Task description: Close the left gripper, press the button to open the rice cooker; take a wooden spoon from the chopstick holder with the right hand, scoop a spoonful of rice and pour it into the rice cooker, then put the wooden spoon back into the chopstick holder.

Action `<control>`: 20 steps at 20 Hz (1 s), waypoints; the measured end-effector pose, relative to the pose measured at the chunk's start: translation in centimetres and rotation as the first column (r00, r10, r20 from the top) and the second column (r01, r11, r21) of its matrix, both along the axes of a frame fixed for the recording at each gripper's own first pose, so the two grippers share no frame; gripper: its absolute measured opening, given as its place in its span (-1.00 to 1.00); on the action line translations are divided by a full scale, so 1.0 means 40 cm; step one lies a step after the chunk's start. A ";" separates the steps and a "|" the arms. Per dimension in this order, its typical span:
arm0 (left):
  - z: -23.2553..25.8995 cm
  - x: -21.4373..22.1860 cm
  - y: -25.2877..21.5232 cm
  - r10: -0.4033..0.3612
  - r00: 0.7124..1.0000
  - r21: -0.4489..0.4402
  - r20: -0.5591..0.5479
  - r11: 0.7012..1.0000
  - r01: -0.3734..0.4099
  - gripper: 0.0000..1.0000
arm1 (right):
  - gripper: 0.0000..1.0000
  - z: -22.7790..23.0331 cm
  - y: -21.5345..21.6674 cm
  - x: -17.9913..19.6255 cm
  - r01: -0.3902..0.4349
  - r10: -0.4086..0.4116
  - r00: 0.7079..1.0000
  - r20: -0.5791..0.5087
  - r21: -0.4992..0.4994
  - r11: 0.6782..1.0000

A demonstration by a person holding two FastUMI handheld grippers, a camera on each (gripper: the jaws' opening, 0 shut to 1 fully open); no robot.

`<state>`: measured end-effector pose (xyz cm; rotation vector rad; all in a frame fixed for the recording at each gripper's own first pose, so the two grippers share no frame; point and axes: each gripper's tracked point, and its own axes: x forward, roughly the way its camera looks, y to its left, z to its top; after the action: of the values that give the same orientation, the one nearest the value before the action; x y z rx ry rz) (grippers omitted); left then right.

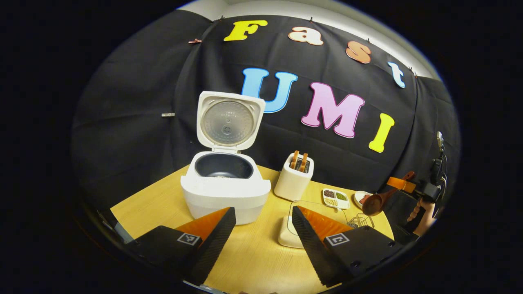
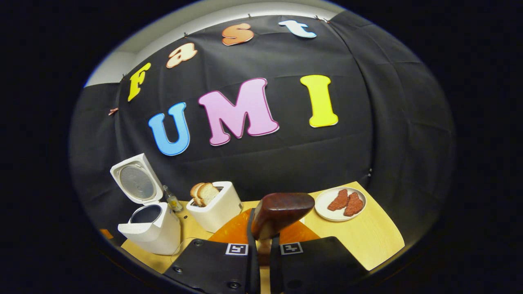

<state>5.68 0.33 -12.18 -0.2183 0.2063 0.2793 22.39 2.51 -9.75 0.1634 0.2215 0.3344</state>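
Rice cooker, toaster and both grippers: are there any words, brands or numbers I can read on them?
Rice cooker: no readable text; the faint marks on its open lid's inner plate are too small to read.
Toaster: none.
Left gripper and right gripper: square black-and-white markers, no words.

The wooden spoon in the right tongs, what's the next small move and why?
Probably carry the wooden spoon down to the rice container to scoop. The right tongs grip it above the table, and the rice cooker already stands open.
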 end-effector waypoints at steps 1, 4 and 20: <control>-0.005 -0.009 0.027 0.002 1.000 0.001 -0.006 1.000 -0.002 0.92 | -0.73 0.001 0.032 -0.011 -0.014 0.014 1.000 0.005 -0.005 1.000; -0.017 -0.032 0.090 -0.001 1.000 -0.010 -0.019 1.000 0.001 0.92 | -0.73 -0.004 0.116 -0.030 -0.046 0.047 0.999 0.022 -0.036 0.998; -0.149 -0.021 0.201 -0.080 0.994 -0.071 -0.075 0.995 0.075 0.92 | -0.72 -0.338 0.290 -0.026 -0.039 0.030 0.999 -0.043 -0.231 0.972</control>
<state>4.82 8.37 -18.15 -0.2670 0.3008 0.2036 21.37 14.10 -23.29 -0.0649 0.3009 0.3377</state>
